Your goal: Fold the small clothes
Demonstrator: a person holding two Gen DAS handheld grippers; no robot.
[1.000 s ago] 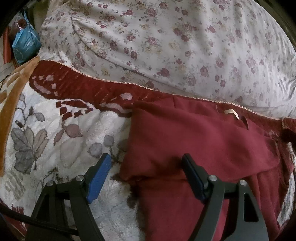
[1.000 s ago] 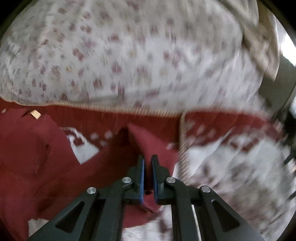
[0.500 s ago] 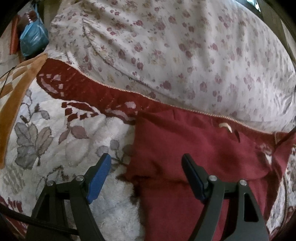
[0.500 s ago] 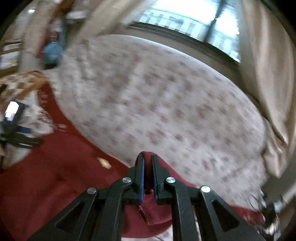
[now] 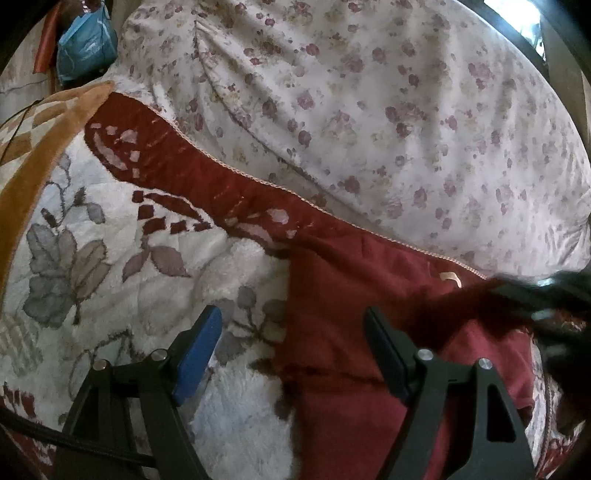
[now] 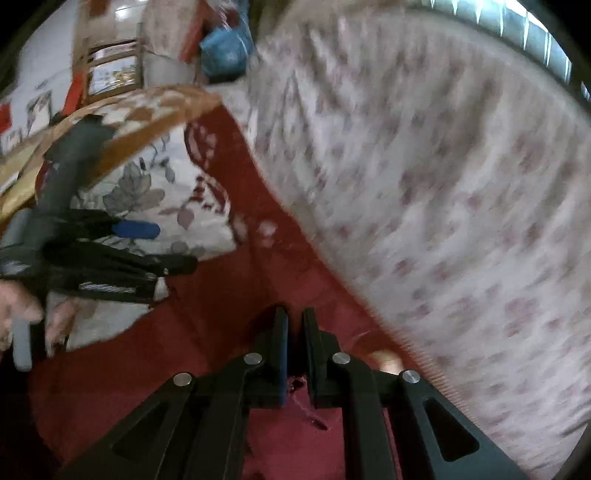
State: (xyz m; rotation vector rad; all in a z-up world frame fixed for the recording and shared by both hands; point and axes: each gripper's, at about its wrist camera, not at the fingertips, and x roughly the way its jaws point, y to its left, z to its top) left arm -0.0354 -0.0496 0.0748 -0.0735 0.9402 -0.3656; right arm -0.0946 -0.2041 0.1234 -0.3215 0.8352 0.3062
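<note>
A dark red garment (image 5: 351, 295) lies on a white plush blanket (image 5: 129, 258), a beige label (image 5: 450, 277) near its top edge. My left gripper (image 5: 291, 314) hovers open over the garment's left edge, one blue pad above the blanket and the other above red cloth, touching nothing. In the right wrist view my right gripper (image 6: 294, 315) hangs over the garment (image 6: 203, 350). Its jaws are opening from a narrow gap, and a bit of red cloth still shows between the pads. The left gripper (image 6: 162, 245) is close by at the left. A dark blur (image 5: 546, 291) trails red cloth.
A puffy flowered quilt (image 5: 369, 110) rises right behind the garment. An orange-brown patterned blanket (image 5: 37, 147) borders the far left, with a blue bag (image 5: 86, 48) beyond it. A person's hand (image 6: 22, 306) holds the left gripper's handle. A window (image 6: 498, 22) is at the back.
My right gripper has swept fast to the left with a fold of the red garment, up to the left gripper, and rolled. Its pads have parted slightly. The left gripper shifted a little.
</note>
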